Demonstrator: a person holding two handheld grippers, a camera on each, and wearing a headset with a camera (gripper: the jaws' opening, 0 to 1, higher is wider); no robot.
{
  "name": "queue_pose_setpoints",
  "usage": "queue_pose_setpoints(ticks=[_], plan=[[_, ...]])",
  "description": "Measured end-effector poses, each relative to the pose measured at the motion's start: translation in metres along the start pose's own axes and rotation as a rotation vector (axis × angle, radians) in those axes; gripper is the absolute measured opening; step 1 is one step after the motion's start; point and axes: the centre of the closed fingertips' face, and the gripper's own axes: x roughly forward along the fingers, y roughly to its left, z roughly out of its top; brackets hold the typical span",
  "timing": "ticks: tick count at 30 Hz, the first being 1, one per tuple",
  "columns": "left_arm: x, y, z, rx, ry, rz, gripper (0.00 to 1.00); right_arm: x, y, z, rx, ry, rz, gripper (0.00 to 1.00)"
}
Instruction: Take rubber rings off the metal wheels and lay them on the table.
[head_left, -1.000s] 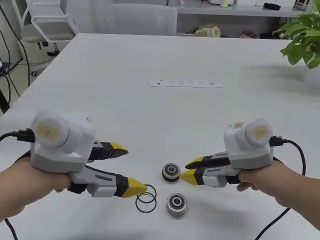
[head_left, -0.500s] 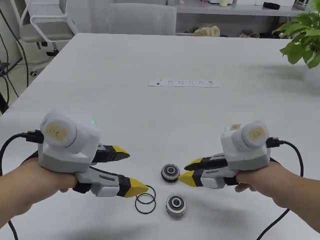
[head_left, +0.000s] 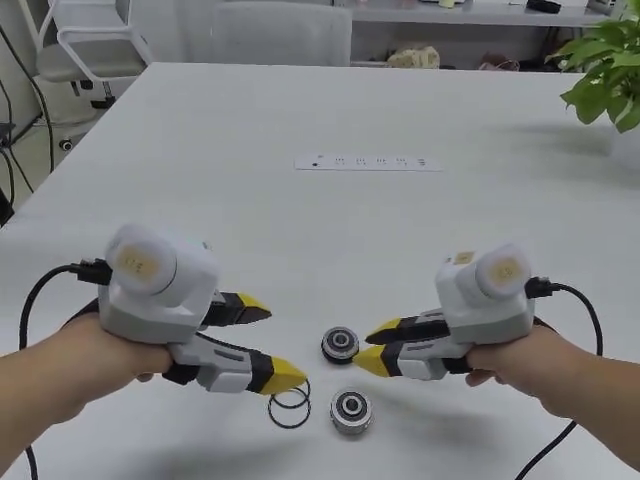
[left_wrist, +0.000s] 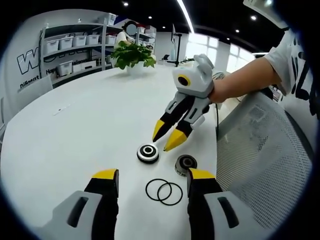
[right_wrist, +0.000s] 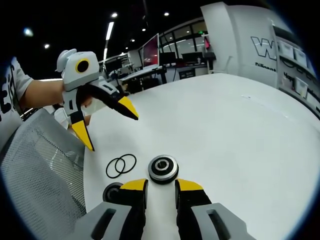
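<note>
Currently my left gripper (head_left: 284, 345) hangs released near the rubber rings (head_left: 290, 403); my right gripper (head_left: 363, 347), narrowly parted and empty, could knock the metal wheel (head_left: 341, 344) rolling.

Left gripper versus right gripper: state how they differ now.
The left gripper has jaws wide open; the right gripper has them narrowly apart. The left gripper's lower tip is beside the two loose rubber rings; the right gripper points at the farther metal wheel. Both are yellow-tipped and empty.

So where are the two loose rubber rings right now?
Head view: the rubber rings lie overlapping on the table, lower centre, just left of the nearer metal wheel.
</note>
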Motion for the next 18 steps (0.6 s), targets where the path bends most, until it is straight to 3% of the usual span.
queue_pose_setpoints(ticks=[18], plan=[[0.018,0.002,0.001,0.001,0.014,-0.018,0.46,0.006,0.001,-0.003,-0.018,0.002,0.0,0.21]])
